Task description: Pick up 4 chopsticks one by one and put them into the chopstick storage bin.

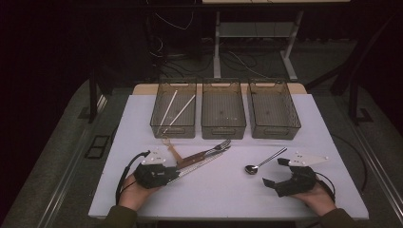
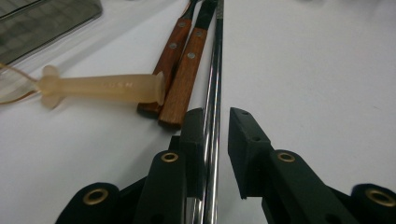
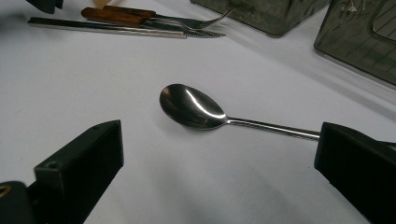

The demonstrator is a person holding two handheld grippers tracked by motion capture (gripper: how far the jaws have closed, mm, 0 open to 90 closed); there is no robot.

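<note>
Now the left gripper (image 2: 215, 116) sits low over the metal chopsticks (image 2: 214, 84), its jaws narrow and straddling them: the shiny rods run up between the pads, close against the left pad, with a clear gap to the right one, so nothing is clamped. Just left of the rods lie two wood-handled pieces (image 2: 180, 60), a knife and fork by the look of the high view, and a pale plastic handle (image 2: 100, 87) rests across their ends.

Over on the other side, the right gripper (image 1: 275, 172) rests on the table (image 1: 228, 199) with its jaws wide, and the spoon (image 3: 194, 106) lies between them, bowl toward the camera, untouched.

At the far edge stand three bins (image 1: 223, 110); the left one already carries two white chopsticks (image 1: 177, 110).

This reads as sorting cutlery into bins, and the step in hand looks like the pickup of the metal pair. Next move, I'd say: close squarely on both rods together, lift without dragging the wooden handles along, then carry them to a bin.
</note>
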